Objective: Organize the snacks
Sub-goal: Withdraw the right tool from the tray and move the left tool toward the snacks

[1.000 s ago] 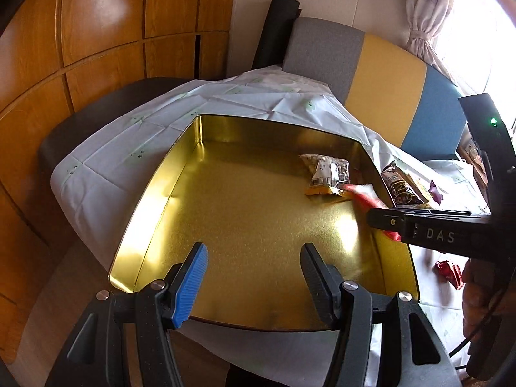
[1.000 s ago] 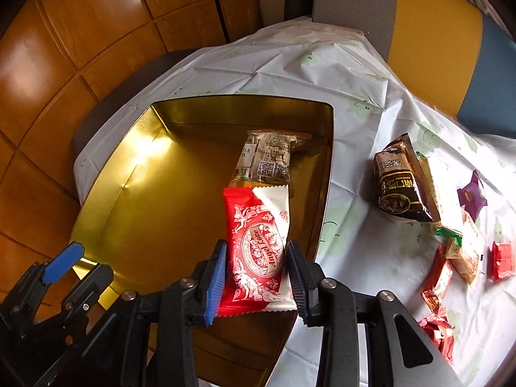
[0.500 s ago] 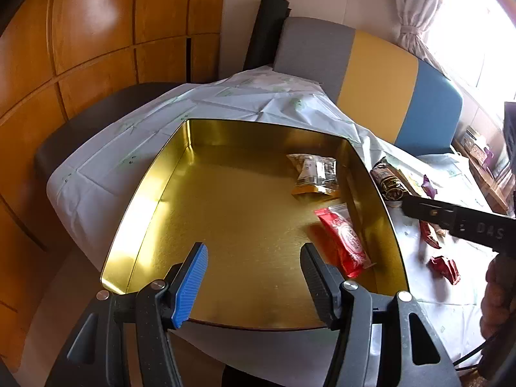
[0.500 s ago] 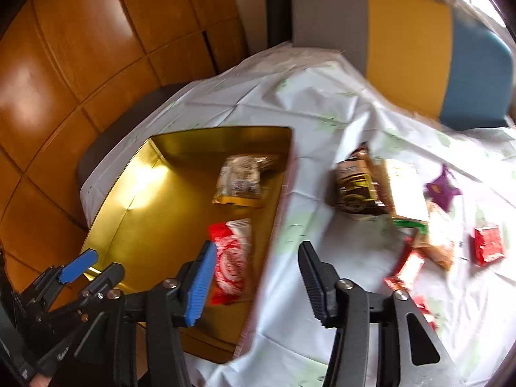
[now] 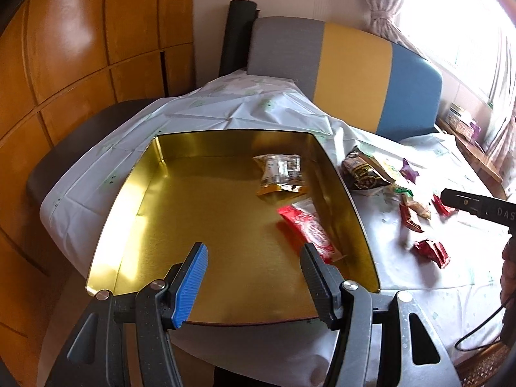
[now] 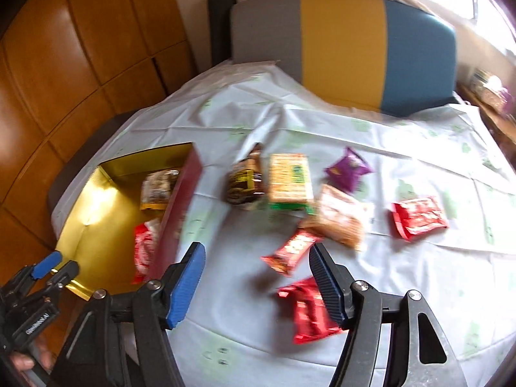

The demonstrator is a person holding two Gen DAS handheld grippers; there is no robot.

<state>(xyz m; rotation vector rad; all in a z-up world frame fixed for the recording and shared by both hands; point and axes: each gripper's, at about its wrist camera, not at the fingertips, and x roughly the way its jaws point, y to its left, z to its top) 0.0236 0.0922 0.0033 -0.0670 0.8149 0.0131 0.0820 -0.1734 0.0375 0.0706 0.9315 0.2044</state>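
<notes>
Glossy gold tin (image 5: 206, 225) w/ crinkly red packet (image 5: 309, 229), left jaws released, right jaws opening, empty

Glossy gold metal tin (image 5: 135, 200)

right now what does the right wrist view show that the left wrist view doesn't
Only the right wrist view: the tin's red outer wall, the right claw with nothing between its opening jaws, and the green-edged packet seen whole.

Only the left wrist view: the tin's whole gold floor and the window.

Both: the red-and-white packet in the tin and the striped chair.
</notes>
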